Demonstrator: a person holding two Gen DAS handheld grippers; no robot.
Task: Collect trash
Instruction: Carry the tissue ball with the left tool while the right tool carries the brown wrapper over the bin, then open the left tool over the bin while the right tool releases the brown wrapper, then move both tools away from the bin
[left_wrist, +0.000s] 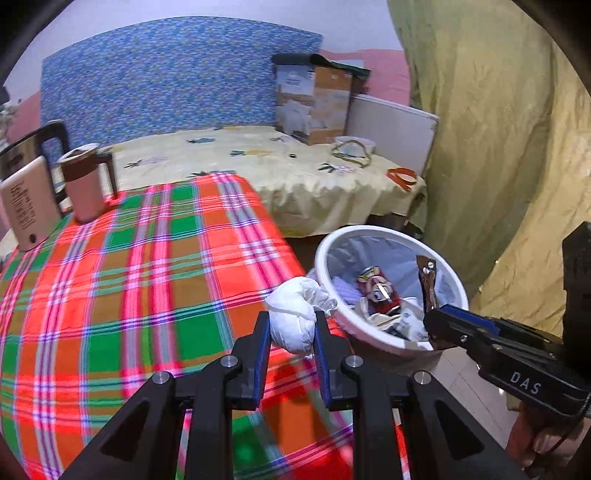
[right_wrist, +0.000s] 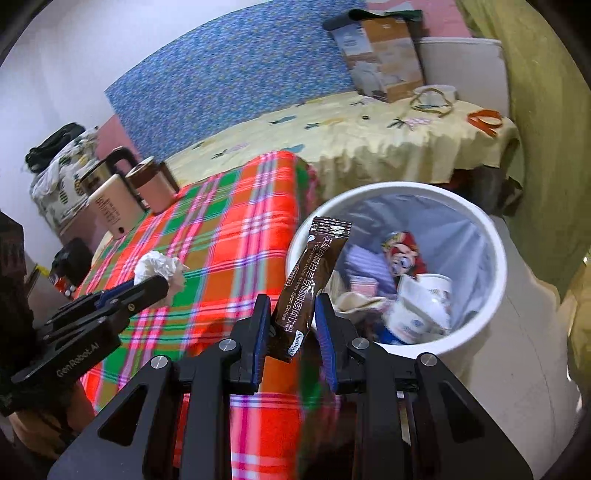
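Observation:
My left gripper (left_wrist: 291, 325) is shut on a crumpled white tissue ball (left_wrist: 295, 314), held above the right edge of the plaid-covered table (left_wrist: 129, 277), just left of the white trash bin (left_wrist: 391, 288). The right wrist view shows the same tissue ball (right_wrist: 159, 267) at the left gripper's tip (right_wrist: 162, 288). My right gripper (right_wrist: 291, 314) is shut on a brown coffee sachet (right_wrist: 314, 280) that stands upright beside the trash bin's (right_wrist: 480, 229) near rim. In the left wrist view the sachet (left_wrist: 428, 284) hangs over the bin, pinched by the right gripper (left_wrist: 434, 325). Cups and wrappers lie inside the bin.
A pink mug (left_wrist: 86, 181), a kettle (left_wrist: 26, 147) and a beige power bank (left_wrist: 27, 206) stand at the table's far left. Behind lies a bed with a yellow sheet (left_wrist: 258, 166), a cardboard box (left_wrist: 314, 103) and orange tape (left_wrist: 402, 177). An olive curtain (left_wrist: 498, 129) hangs on the right.

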